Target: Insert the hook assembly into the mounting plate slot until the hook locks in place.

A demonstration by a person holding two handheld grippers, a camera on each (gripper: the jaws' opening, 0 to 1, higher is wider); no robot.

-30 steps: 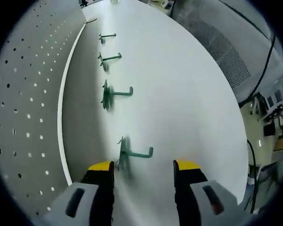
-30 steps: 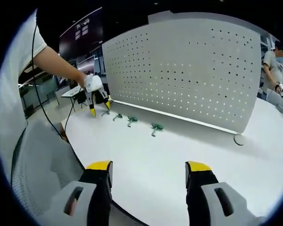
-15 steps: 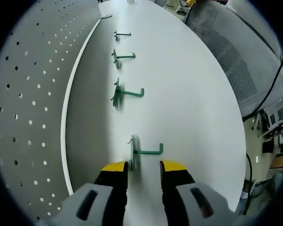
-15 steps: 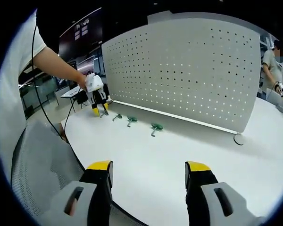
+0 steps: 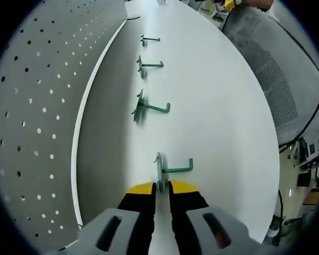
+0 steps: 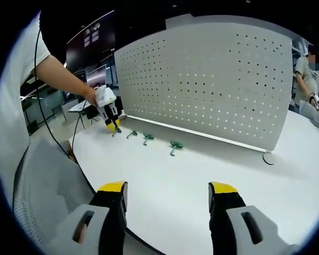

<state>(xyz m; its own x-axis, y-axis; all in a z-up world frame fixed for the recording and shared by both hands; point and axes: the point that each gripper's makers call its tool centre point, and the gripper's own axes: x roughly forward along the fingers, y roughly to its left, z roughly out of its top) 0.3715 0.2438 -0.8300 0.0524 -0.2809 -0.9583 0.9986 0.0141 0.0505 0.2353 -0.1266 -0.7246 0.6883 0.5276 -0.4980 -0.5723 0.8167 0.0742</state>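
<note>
The left gripper (image 5: pixel 160 187) is closed on the base of the nearest green hook (image 5: pixel 173 170), whose arm points sideways away from the pegboard (image 5: pixel 37 106), while the right gripper (image 6: pixel 167 192) waits wide open, well apart.

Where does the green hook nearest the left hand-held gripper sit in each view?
Left gripper view: the nearest green hook is low centre, its plate between the left hand-held gripper jaws, which have closed around it.
Right gripper view: the same hook is at left, under that hand-held gripper.
Shared landmark: the white pegboard alongside the row of hooks.
</note>
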